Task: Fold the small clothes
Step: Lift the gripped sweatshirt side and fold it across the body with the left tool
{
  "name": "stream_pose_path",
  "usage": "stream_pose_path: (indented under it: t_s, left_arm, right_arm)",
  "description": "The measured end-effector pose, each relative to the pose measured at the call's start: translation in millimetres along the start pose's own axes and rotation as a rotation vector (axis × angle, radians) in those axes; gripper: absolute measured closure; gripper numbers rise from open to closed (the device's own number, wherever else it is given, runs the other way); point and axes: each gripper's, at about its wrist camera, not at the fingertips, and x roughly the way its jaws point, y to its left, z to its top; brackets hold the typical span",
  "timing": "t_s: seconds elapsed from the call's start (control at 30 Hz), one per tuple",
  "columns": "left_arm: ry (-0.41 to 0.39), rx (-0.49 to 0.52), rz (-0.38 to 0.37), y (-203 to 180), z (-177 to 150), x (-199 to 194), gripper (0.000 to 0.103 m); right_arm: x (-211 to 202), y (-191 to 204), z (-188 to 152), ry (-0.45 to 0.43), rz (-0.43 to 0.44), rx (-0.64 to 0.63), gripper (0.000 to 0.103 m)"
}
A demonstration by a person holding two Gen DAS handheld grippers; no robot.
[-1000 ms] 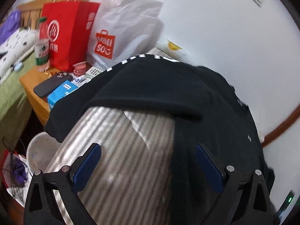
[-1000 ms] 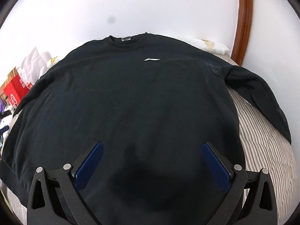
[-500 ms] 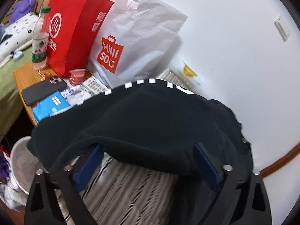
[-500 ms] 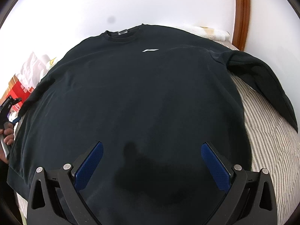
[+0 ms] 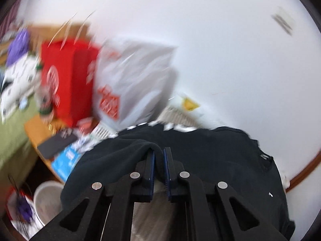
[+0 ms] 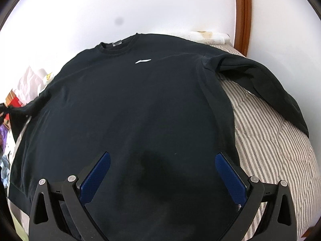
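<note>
A black long-sleeved shirt (image 6: 130,104) with a small white logo lies face up on a striped bedcover (image 6: 266,140), collar towards the wall. In the left wrist view, my left gripper (image 5: 159,154) is shut on a pinched fold at the edge of the shirt (image 5: 210,160) and holds it lifted off the striped bedcover (image 5: 156,210). At the far left of the right wrist view, that sleeve (image 6: 22,108) is drawn up and outward. My right gripper (image 6: 162,155) hovers open over the shirt's lower middle with nothing between its pads. The other sleeve (image 6: 260,84) lies spread to the right.
Left of the bed, a wooden nightstand (image 5: 36,126) carries a red paper bag (image 5: 66,80), a white shopping bag (image 5: 132,80), a dark phone (image 5: 54,144) and a blue box (image 5: 64,162). A white bin (image 5: 48,198) stands below. A wooden door frame (image 6: 242,16) rises behind the bed.
My left gripper closed on the shirt's edge and rose with it; its view is blurred. The right gripper stayed open and drifted slightly over the shirt.
</note>
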Motion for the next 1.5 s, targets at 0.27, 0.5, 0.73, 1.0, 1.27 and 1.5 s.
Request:
stream_pose_path:
  t_s: [0.27, 0.5, 0.73, 1.0, 1.27, 1.5]
  left_arm:
    - [-0.061, 0.193, -0.139, -116, 13, -22, 0.095]
    - [0.045, 0.395, -0.335, -226, -44, -12, 0.095]
    - [0.247, 0.440, -0.344, -242, -106, 25, 0.091]
    - [0.208, 0.353, -0.300, -174, -103, 4, 0.034]
    - [0.203, 0.243, -0.102, -64, -88, 4, 0.034]
    - [0.305, 0.245, -0.047, -2, -96, 21, 0.034]
  right_arm:
    - [-23, -7, 1, -0.048, 0.028, 0.022, 0.000]
    - [-42, -18, -4, -0.086, -0.008, -0.008, 0.000]
    - [-46, -32, -8, -0.072, -0.015, 0.029, 0.000]
    - [-32, 12, 17, -0.074, 0.007, -0.063, 0.000]
    - [-5, 117, 59, -0.123, 0.068, -0.257, 0.004]
    - [2, 234, 94, -0.194, 0.156, -0.461, 0.007]
